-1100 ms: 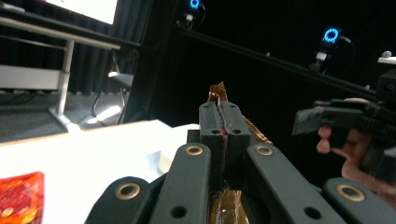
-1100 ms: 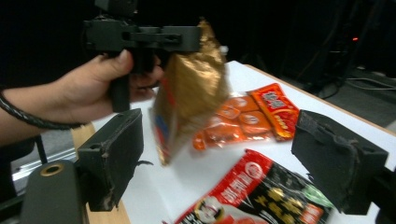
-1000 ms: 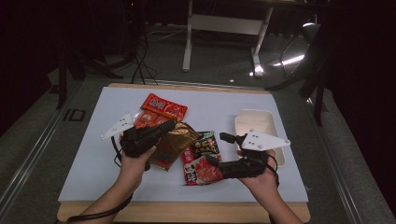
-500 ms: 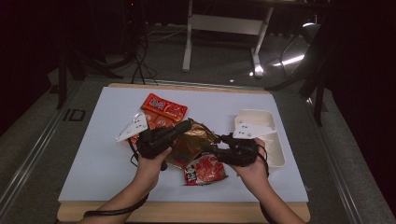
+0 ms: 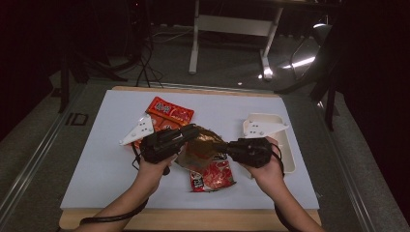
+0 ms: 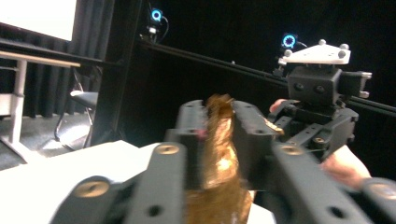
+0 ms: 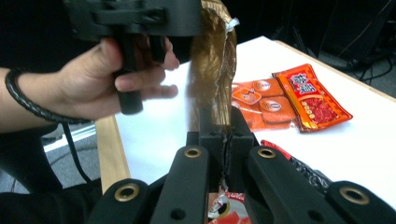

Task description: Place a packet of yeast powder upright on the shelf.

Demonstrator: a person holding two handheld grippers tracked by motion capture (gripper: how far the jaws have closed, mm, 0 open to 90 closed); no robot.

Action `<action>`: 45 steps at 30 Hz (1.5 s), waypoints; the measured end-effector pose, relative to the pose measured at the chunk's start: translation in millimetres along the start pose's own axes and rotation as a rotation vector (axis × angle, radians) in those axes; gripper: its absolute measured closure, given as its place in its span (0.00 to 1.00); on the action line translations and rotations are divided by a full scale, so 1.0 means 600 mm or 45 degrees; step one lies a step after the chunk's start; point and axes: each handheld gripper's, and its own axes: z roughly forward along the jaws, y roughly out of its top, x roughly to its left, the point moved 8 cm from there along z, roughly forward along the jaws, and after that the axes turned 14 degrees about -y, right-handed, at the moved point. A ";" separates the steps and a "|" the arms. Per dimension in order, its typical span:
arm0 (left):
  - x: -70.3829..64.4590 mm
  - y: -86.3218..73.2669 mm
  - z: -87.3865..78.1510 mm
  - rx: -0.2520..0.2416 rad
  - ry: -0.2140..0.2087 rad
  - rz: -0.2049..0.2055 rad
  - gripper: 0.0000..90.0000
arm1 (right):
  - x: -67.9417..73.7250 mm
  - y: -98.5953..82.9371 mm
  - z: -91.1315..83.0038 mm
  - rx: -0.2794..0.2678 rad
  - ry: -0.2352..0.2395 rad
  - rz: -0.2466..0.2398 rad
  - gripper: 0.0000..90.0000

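— Where's the gold packet (image 5: pixel 202 149) now, and who has it?

— Both of mine do. My left gripper (image 6: pixel 218 135) is clamped on one edge of it — from that gripper's camera the crinkled foil stands up between the jaws. My right gripper (image 7: pixel 224 137) is pinched tight on the opposite edge, jaws nearly meeting on the film. From above, the packet hangs between the two grippers, lifted off the table (image 5: pixel 96 159), with the left gripper (image 5: pixel 191 135) and right gripper (image 5: pixel 225 147) pointing at each other across it.

— How do you expect it to behave?

— Light and floppy, I'd say. It's thin foil film: it creases and sags rather than holding shape. It looks slick too, so a shallow bite could slide off. I'd keep hold on the flat sealed margins, not the puffy middle, and pull evenly — a jerk may rip it unevenly or spill whatever is inside.

— Anything close by?

— A red packet (image 5: pixel 212 176) lies under the held one, below my right gripper. More red sachets (image 7: pixel 289 100) lie beyond the jaws, and a white tray (image 5: pixel 285 145) sits just outside my right hand (image 5: pixel 268 171).
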 end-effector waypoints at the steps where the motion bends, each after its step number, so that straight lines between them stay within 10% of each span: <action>1: 0.000 0.000 0.000 0.000 0.000 0.000 0.73 | 0.000 0.000 0.000 0.000 0.000 0.000 0.99; 10: -0.005 0.005 -0.026 0.119 0.094 0.028 0.17 | -0.016 0.006 -0.012 0.059 0.026 -0.047 0.99; 16: -0.001 -0.002 -0.055 0.153 0.137 0.014 0.03 | -0.035 0.011 -0.023 0.072 0.021 -0.048 0.99; 22: -0.003 -0.022 -0.094 0.258 0.158 0.035 0.03 | -0.062 0.015 -0.033 0.076 0.003 -0.068 0.99; 45: 0.007 -0.082 -0.219 0.338 0.298 0.026 0.03 | -0.190 0.082 -0.105 -0.021 -0.196 -0.048 1.00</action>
